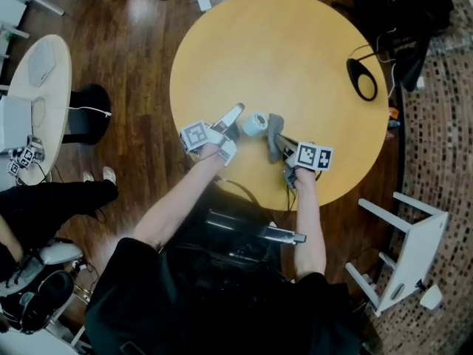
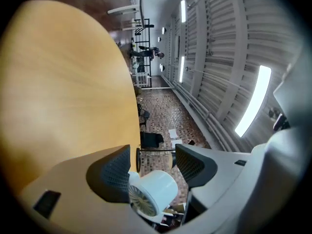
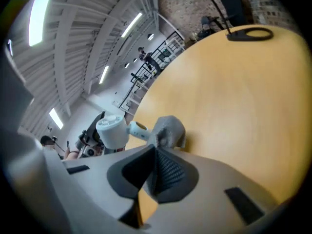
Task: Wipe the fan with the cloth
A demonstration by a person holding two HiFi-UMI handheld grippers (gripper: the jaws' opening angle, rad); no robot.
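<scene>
One fan (image 2: 151,191) is pinched in the jaws of the left gripper (image 2: 152,164), above the counter (image 1: 281,50). One cloth (image 3: 168,130), just beside the fan, is clamped in the closed jaws of the right gripper (image 3: 156,172). Hard wiping could twist the rounded fan loose or drag the cloth free.

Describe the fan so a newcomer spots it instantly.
Start at the round yellow wooden table, at its edge nearest the person. The small white cylindrical fan is clamped in the left gripper. Unlike the limp grey cloth beside it in the right gripper, it is rigid, with a round slatted grille.
</scene>
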